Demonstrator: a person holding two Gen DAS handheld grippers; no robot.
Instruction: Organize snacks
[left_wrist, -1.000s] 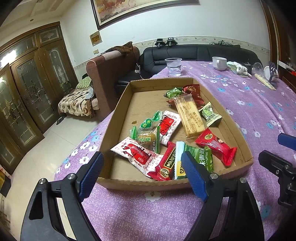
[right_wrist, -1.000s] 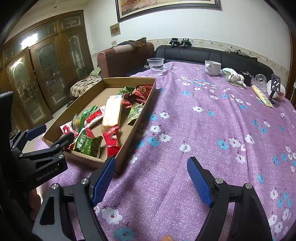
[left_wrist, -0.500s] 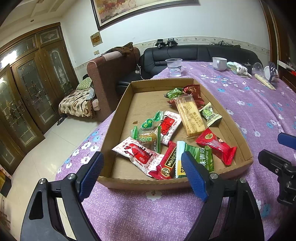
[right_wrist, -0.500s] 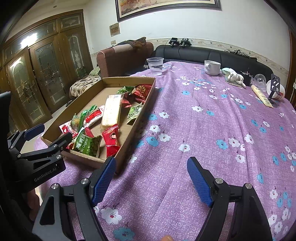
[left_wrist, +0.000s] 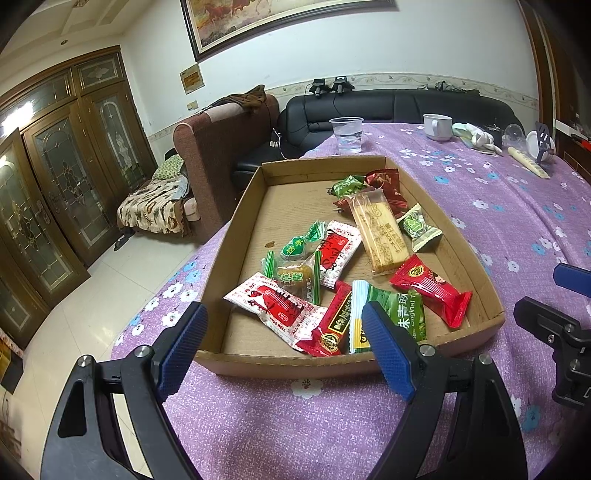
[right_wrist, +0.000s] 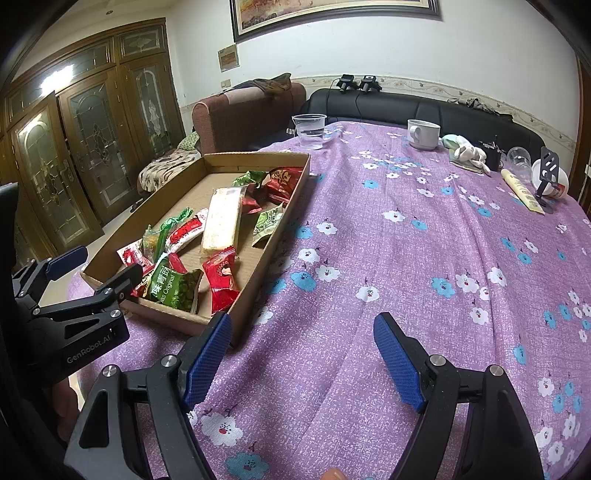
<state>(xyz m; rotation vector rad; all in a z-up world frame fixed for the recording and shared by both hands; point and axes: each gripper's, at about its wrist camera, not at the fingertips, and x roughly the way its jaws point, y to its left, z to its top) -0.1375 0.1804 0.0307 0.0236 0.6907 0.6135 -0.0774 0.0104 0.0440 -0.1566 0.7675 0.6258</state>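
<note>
Snacks (left_wrist: 334, 266) lie scattered in cardboard tray (left_wrist: 236, 218).

1. The left wrist view looks forward between its own tool's (left_wrist: 284, 347) blue fingers, low over the near table (left_wrist: 295, 424) edge, facing the tray (left_wrist: 332, 365) head-on and close.
2. The right wrist view looks the same way from further right, low over the cloth, with its tool (right_wrist: 303, 354) in the foreground and the tray (right_wrist: 258, 280) off to its left.
3. Both views share the tray, the clear cup (left_wrist: 347, 133) (right_wrist: 309, 130), the mug (left_wrist: 437, 126) (right_wrist: 423, 133) and the black sofa (left_wrist: 399, 107) (right_wrist: 424, 107) behind.
4. Each view catches the other tool at its edge: right tool (left_wrist: 565, 325), left tool (right_wrist: 74, 288).
</note>
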